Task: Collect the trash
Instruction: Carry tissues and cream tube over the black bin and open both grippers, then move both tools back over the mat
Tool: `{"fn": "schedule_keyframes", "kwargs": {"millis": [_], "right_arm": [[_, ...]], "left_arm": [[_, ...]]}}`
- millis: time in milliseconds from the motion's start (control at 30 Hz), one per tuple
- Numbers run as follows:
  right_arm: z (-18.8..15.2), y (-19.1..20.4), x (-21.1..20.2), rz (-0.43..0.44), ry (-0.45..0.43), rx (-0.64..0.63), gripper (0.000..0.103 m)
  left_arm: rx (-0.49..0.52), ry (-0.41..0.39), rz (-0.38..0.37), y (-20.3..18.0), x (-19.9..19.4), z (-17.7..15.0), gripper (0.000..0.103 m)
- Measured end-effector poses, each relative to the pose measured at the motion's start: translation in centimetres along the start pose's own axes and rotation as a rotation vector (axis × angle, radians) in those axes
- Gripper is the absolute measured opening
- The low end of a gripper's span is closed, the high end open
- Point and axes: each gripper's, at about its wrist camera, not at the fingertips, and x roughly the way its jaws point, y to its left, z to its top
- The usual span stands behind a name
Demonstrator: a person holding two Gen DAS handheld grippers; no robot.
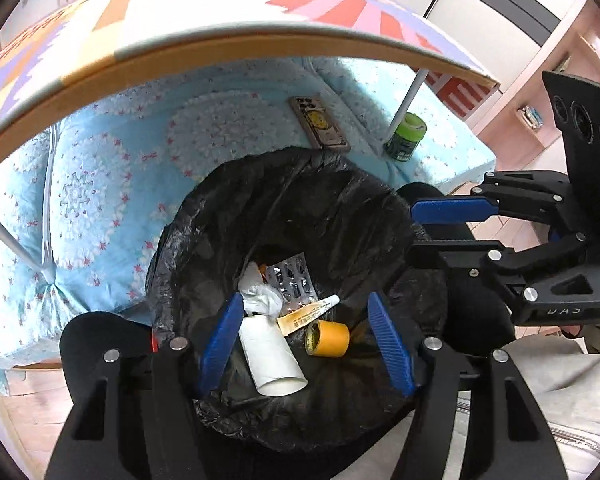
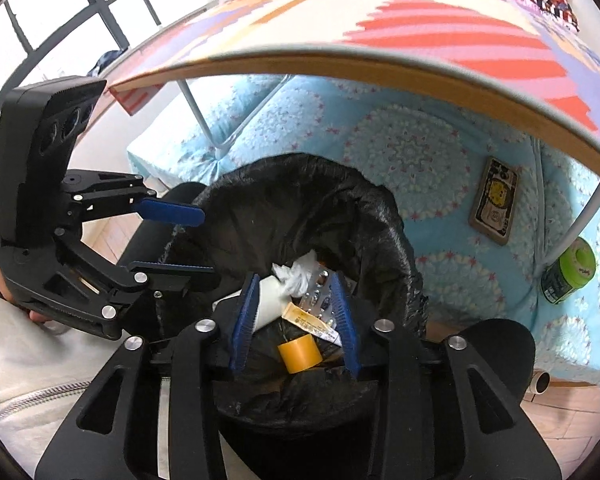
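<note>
A: Left gripper (image 1: 306, 316), blue ribbed fingers spread wide, holding nothing, poised above black-bagged round bin (image 1: 228, 216). Right gripper (image 2: 296, 300), likewise parted and empty, over same bin.

B: Inside?

A: White cardboard tube (image 1: 272, 354), crumpled white tissue (image 1: 262, 298), silver blister pack (image 1: 292, 280), yellow tape roll (image 1: 327, 338), small ointment tube (image 1: 306, 314).

B: Around?

A: Blue floral quilt (image 1: 100, 184) beneath patterned folding table (image 1: 220, 4); green can (image 1: 406, 136) beside table leg; pale wood floor (image 1: 496, 230).

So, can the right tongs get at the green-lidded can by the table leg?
Probably yes: the right tongs are open and empty over the black bin bag, and the green-lidded can stands unobstructed on the blue quilt, under the table.
</note>
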Motion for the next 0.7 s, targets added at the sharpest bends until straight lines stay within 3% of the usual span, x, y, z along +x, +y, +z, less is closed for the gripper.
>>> {"fn": "schedule_keyframes", "kwargs": {"millis": [400, 700], "right_arm": [[2.1, -0.1, -3.9, -0.016, -0.087, -0.008, 0.044], [5.0, -0.4, -7.7, -0.053, -0.203, -0.042, 0.047]], "left_arm": [[0.031, -0.075, 0.031, -0.8, -3.5, 1.1, 0.062], [0.071, -0.185, 0.071, -1.1, -7.5, 3.6, 0.062]]}}
